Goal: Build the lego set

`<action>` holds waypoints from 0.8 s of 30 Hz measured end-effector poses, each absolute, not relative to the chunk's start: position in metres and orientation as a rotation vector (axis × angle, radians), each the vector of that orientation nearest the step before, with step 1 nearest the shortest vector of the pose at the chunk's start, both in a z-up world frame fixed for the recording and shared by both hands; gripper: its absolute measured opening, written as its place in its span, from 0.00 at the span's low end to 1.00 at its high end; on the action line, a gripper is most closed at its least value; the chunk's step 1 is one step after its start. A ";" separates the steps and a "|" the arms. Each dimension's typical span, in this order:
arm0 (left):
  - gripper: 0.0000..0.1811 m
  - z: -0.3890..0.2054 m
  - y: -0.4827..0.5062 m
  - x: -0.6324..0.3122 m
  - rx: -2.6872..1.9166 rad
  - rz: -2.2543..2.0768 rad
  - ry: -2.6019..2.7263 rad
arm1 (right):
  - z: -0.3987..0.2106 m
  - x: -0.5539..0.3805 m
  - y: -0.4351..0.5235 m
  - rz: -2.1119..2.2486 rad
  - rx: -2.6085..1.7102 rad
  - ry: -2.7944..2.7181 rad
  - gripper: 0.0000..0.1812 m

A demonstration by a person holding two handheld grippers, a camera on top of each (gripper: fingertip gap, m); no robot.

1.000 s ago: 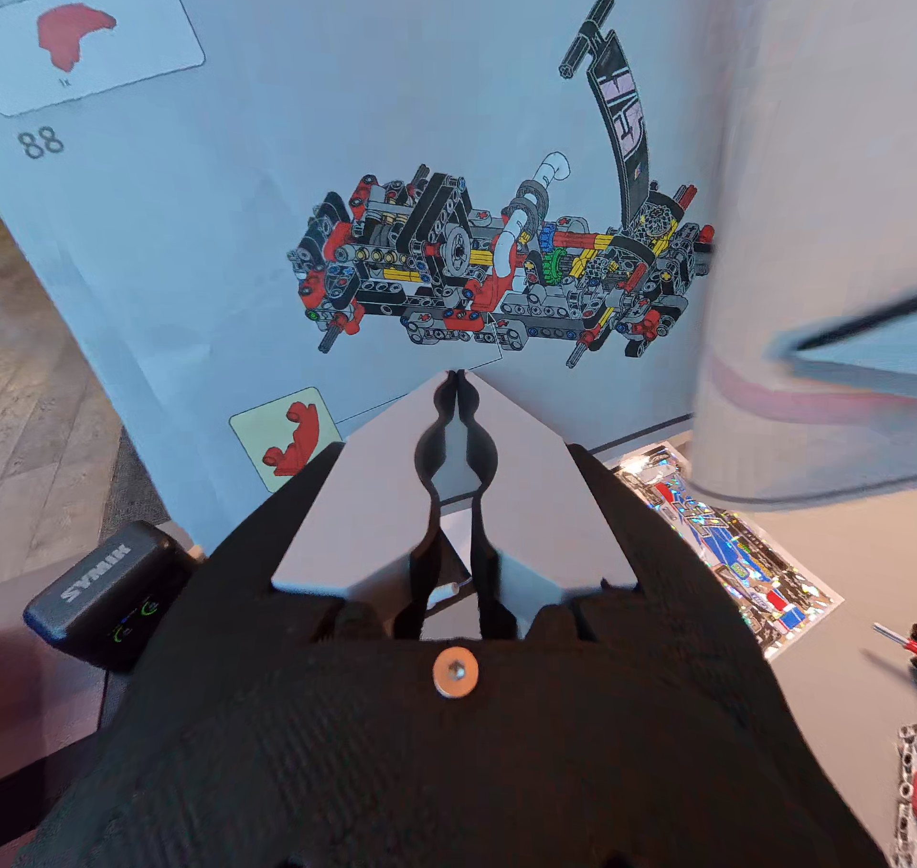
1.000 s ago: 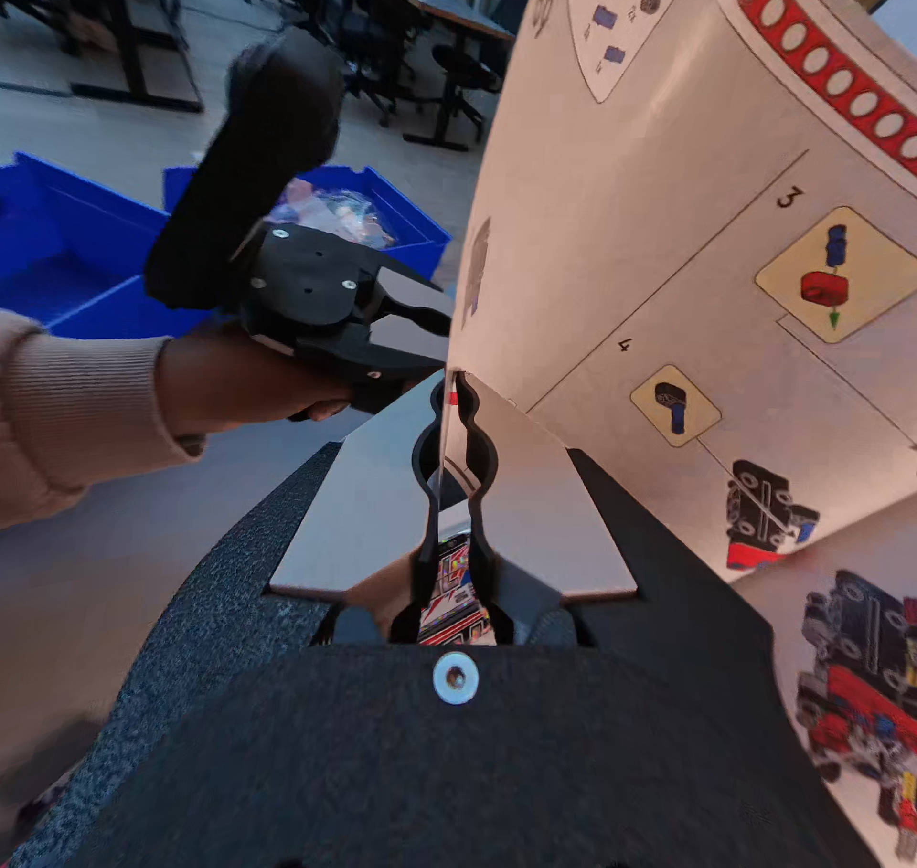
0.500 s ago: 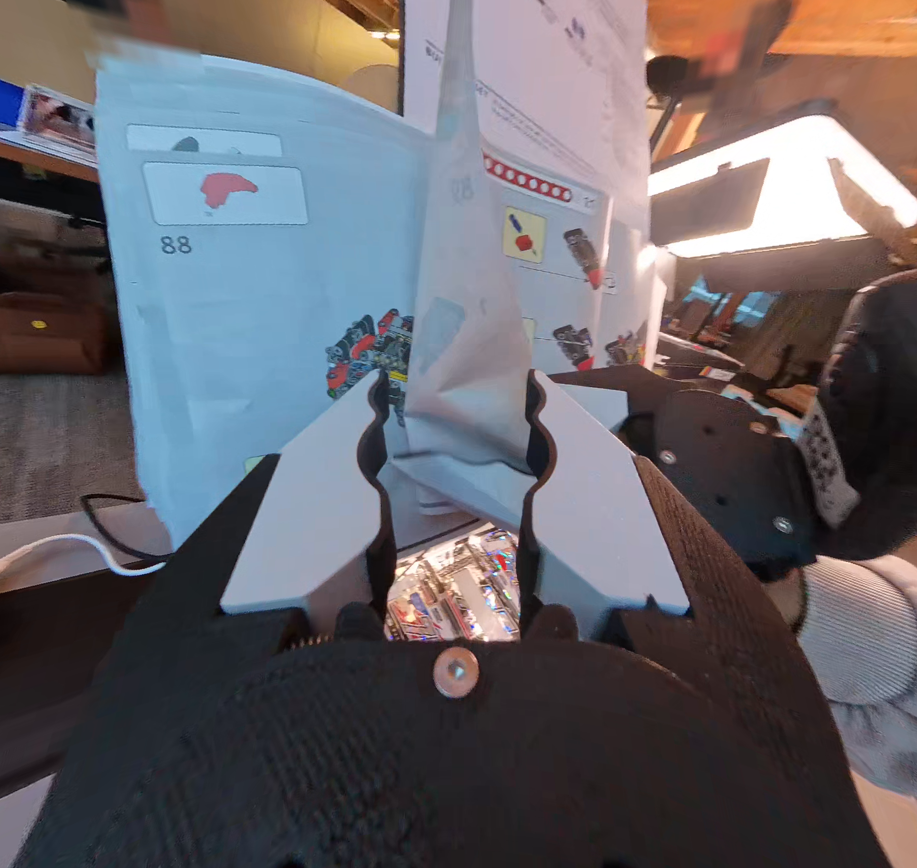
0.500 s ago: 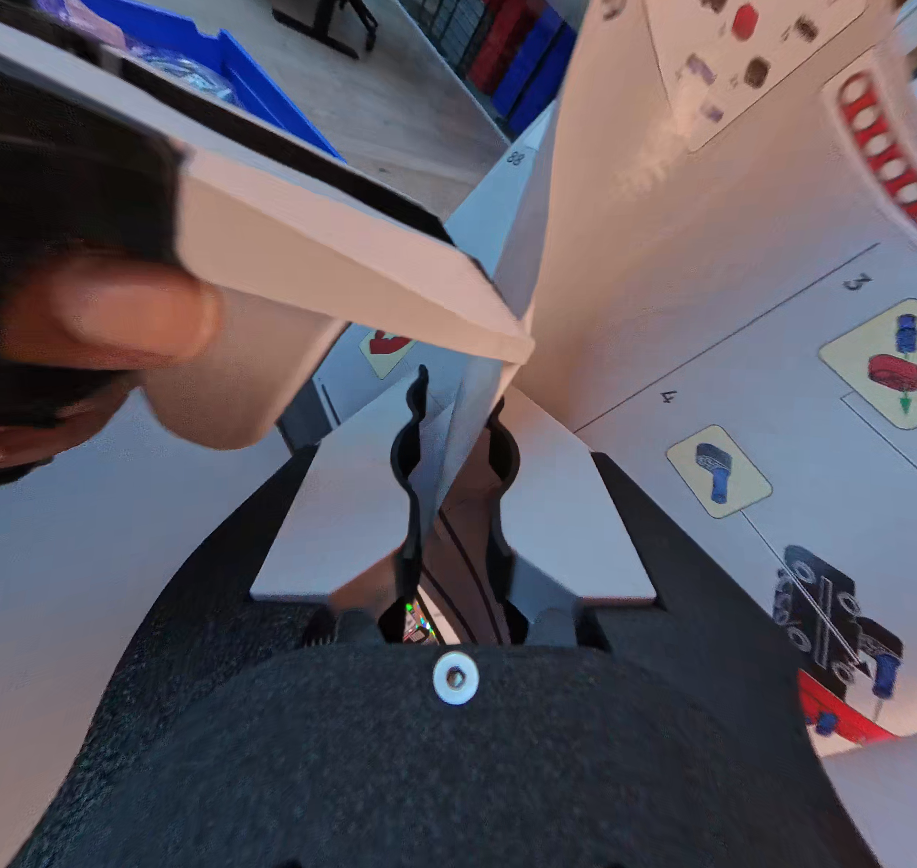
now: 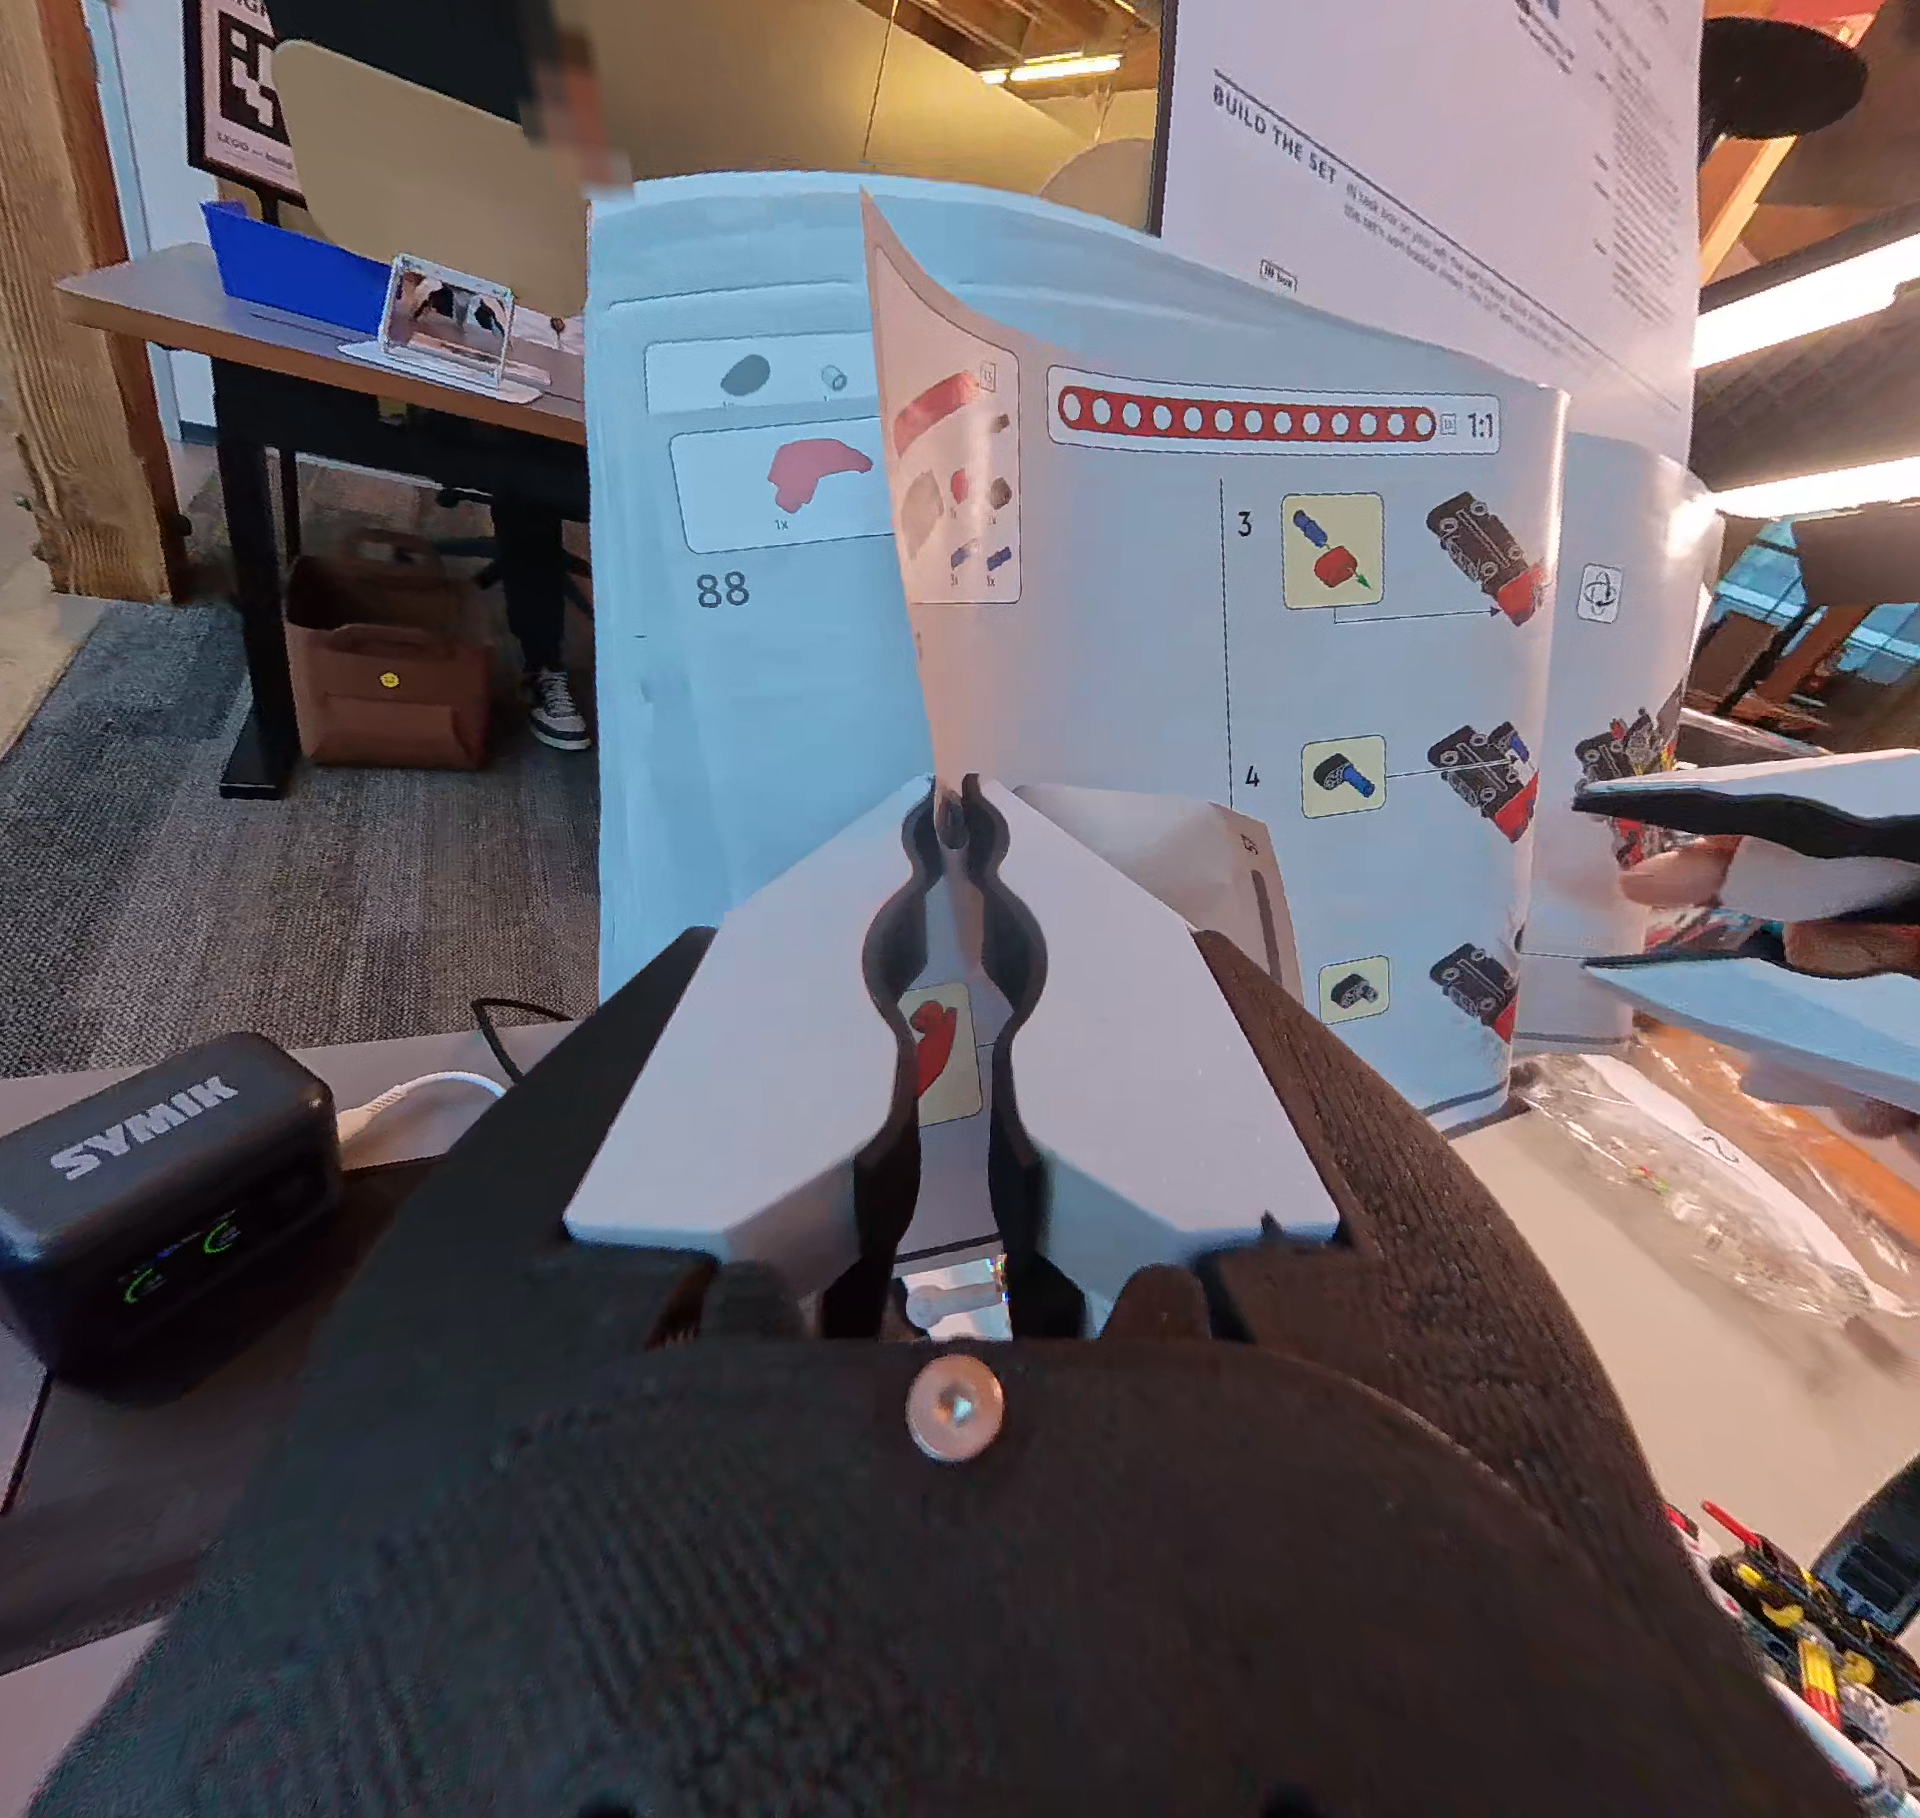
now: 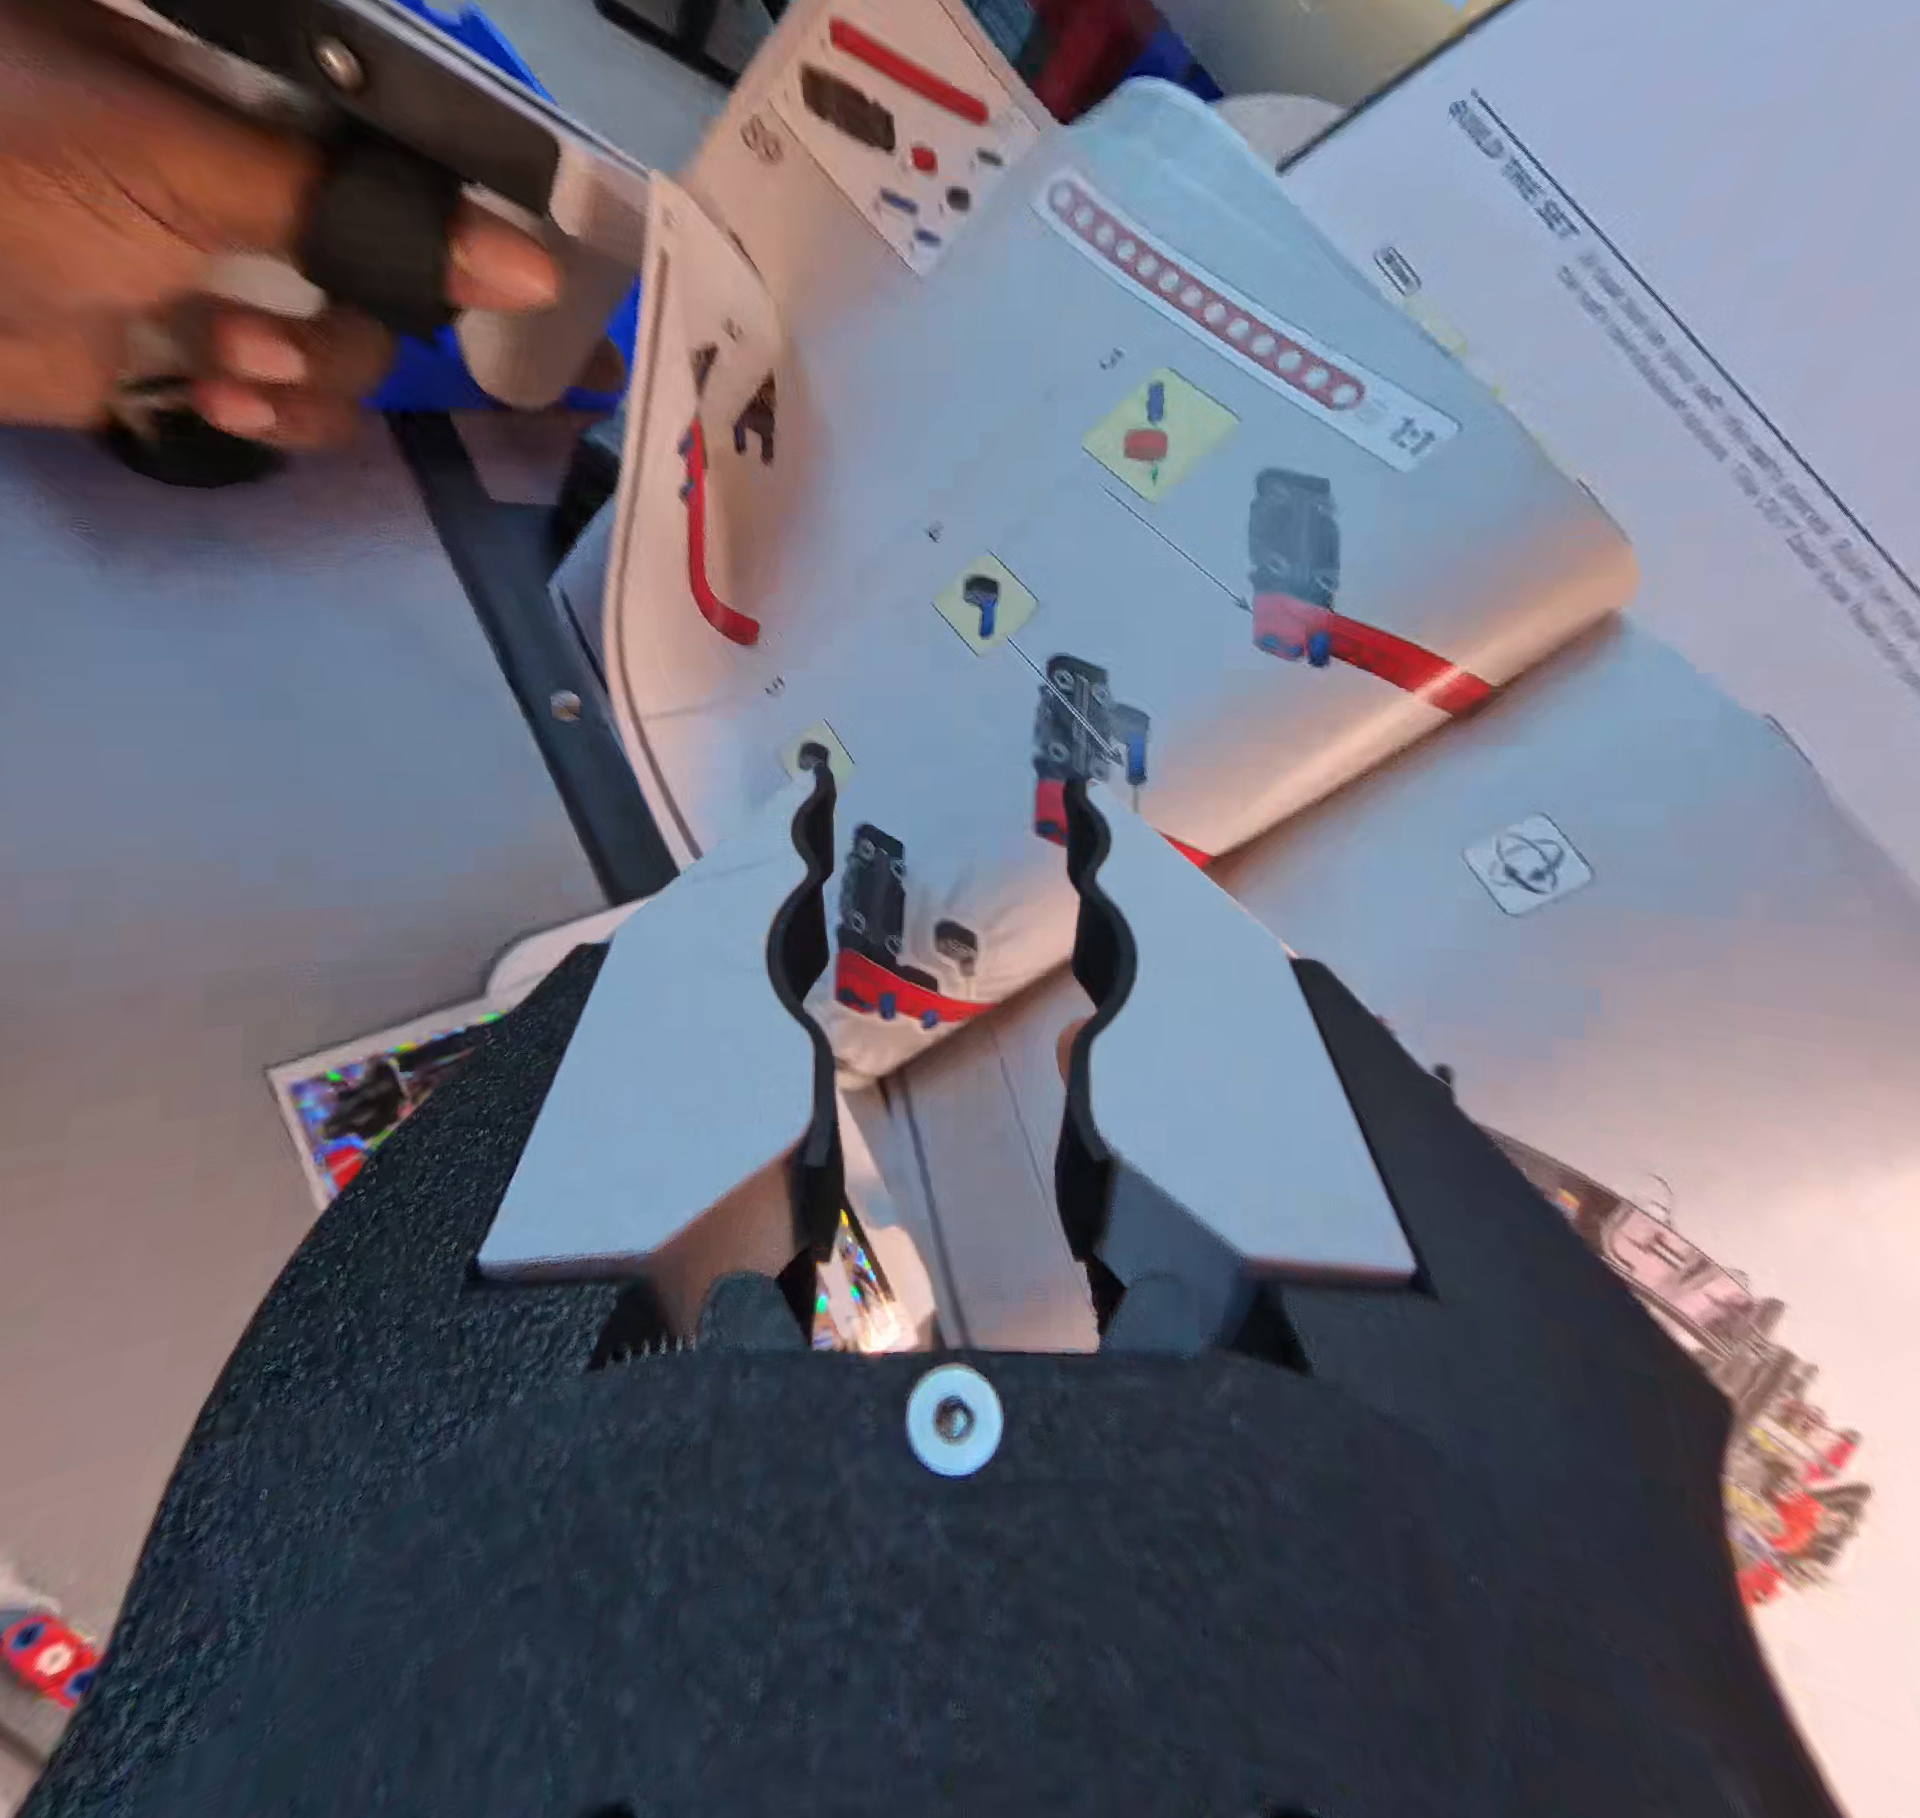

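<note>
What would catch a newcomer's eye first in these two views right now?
The open instruction booklet standing upright in the middle of the left wrist view, one page pinched edge-on by the shut left gripper. In the right wrist view, the right gripper hangs open over the same booklet's drawings. A shiny sticker sheet lies on the table at lower left, and a black battery pack sits left of the left gripper.
</note>
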State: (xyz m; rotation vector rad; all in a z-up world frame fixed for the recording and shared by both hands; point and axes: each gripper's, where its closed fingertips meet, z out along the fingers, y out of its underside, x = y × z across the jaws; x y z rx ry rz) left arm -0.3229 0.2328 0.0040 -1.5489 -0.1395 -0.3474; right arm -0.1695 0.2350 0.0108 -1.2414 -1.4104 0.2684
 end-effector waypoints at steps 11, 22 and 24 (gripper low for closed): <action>0.00 0.034 0.214 -0.304 -1.459 -0.530 -0.090 | -0.004 -0.182 0.225 0.165 -1.126 -1.461 0.23; 0.00 0.068 0.189 -0.253 -1.346 -0.684 0.000 | 0.033 -0.211 0.153 0.533 -1.014 -1.423 0.14; 0.00 0.075 0.186 -0.246 -1.333 -0.691 0.020 | 0.034 -0.210 0.152 0.527 -1.009 -1.417 0.10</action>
